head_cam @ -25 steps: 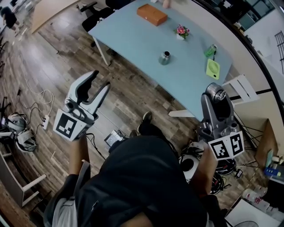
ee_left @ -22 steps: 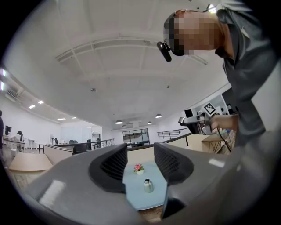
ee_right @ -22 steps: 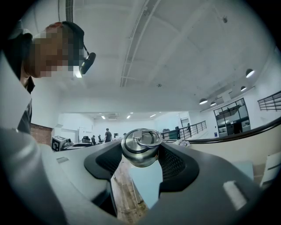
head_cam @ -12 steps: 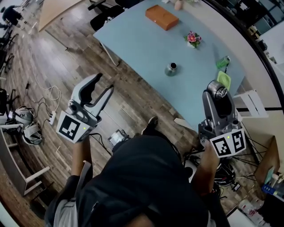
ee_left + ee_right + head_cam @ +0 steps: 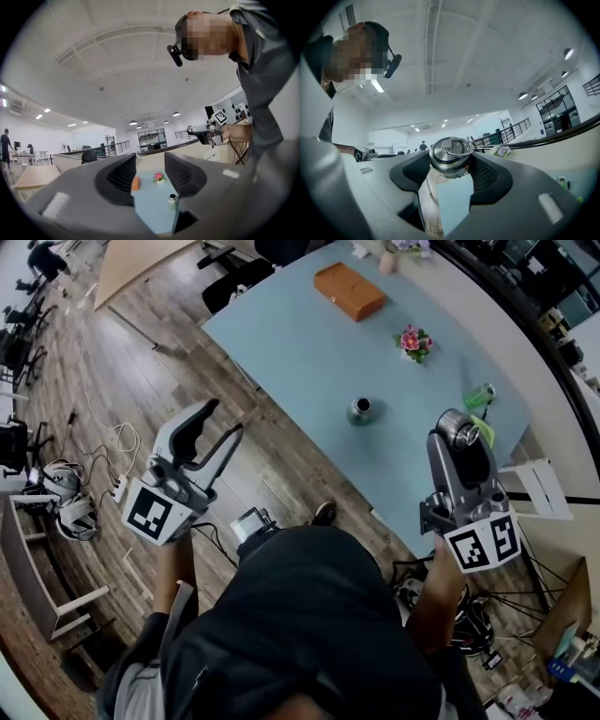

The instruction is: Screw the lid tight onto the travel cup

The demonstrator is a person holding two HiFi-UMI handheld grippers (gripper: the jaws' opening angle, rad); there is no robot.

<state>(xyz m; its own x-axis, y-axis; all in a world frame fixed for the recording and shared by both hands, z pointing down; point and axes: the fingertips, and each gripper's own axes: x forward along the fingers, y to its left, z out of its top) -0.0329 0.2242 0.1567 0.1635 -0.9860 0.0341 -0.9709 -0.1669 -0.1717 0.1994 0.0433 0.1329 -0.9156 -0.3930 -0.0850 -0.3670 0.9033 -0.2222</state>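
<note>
Blue table [image 5: 309,352] nearer; round steel lid [image 5: 450,157] in right tool [image 5: 451,165]; left tool [image 5: 221,420] agape, empty.

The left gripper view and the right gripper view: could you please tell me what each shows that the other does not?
Only the left gripper view shows the lidless cup standing on the table, with the orange box and pink flowers beyond. All are seen between the parted, empty jaws of the left hand-held gripper. Only the right gripper view clearly shows the lid, clamped by the right hand-held gripper. Both show the blue table and the person.
</note>
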